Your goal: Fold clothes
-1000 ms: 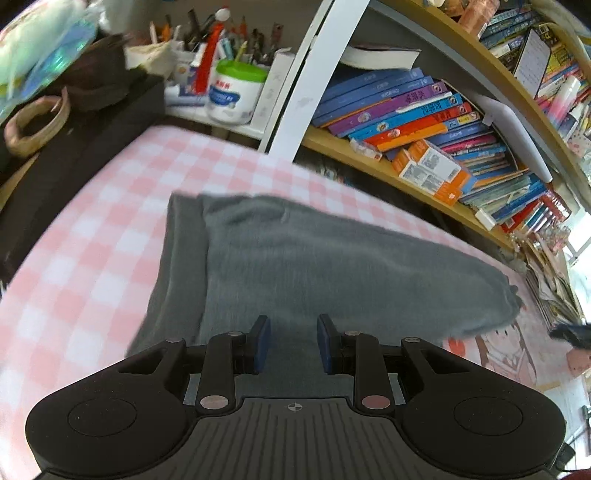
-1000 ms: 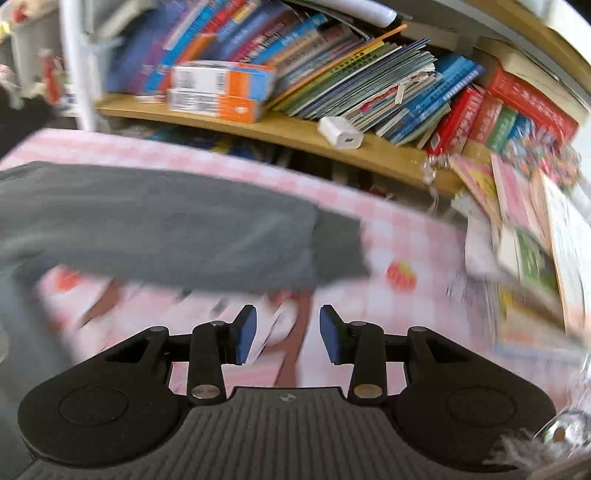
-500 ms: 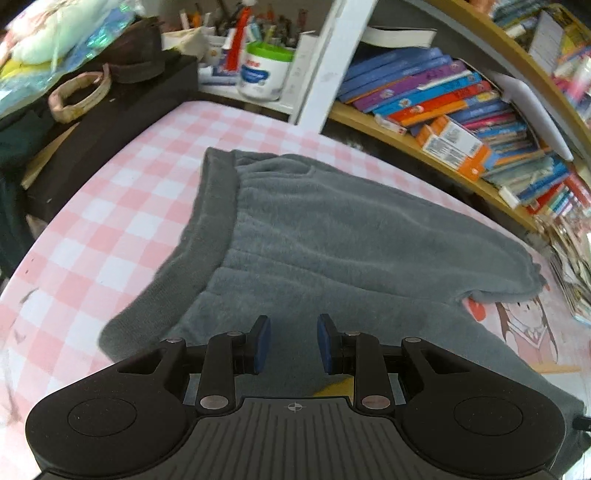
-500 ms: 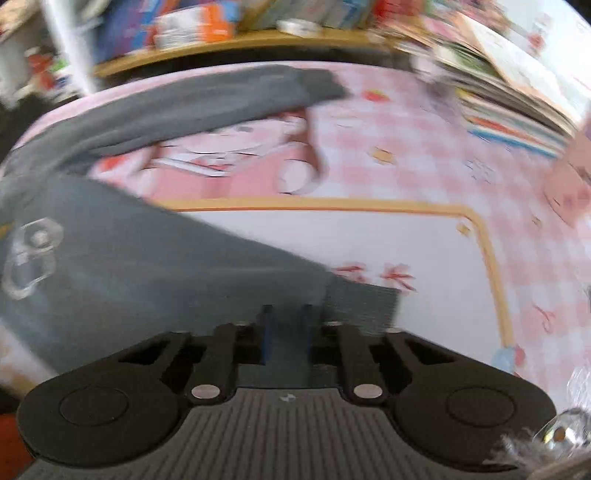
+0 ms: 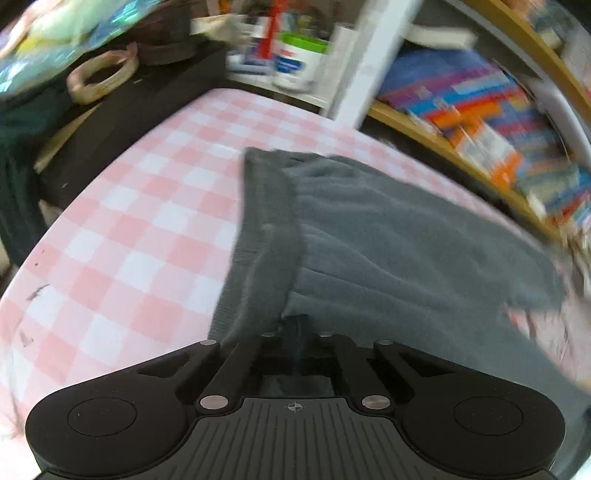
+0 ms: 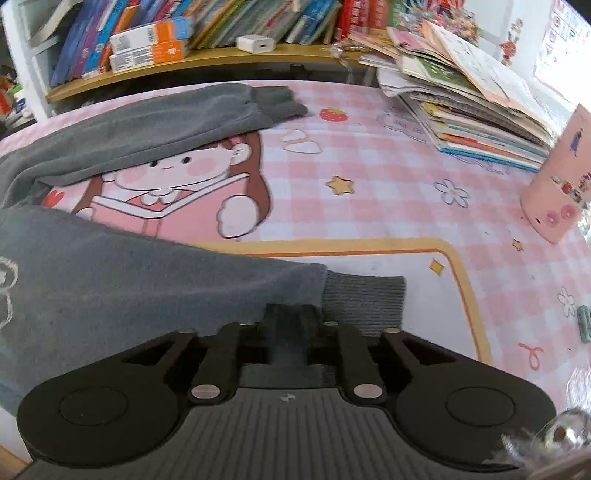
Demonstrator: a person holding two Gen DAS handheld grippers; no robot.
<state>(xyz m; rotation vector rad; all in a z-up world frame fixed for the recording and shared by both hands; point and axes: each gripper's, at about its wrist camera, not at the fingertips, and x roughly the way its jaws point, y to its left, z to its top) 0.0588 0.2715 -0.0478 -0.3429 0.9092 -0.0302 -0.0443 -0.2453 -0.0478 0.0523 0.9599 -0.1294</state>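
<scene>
Grey fleece trousers (image 5: 388,236) lie spread on the pink checked table cover (image 5: 140,229). In the left wrist view my left gripper (image 5: 295,326) is shut on the trousers at the near end of the ribbed waistband (image 5: 266,221). In the right wrist view my right gripper (image 6: 290,317) is shut on the near leg (image 6: 147,280) just beside its ribbed cuff (image 6: 364,299). The far leg (image 6: 155,122) lies flat towards the shelf, its cuff (image 6: 284,101) pointing right. The fingertips of both grippers are buried in cloth.
A wooden shelf of books (image 6: 192,33) runs along the table's far edge. A stack of books and magazines (image 6: 469,99) and a pink box (image 6: 557,188) sit at the right. A white tub (image 5: 299,62) and clutter stand at the far left corner.
Both grippers were open above the trousers one second ago. The right one dropped to the near leg's cuff and shut. The left one then lowered to the waistband and shut.
</scene>
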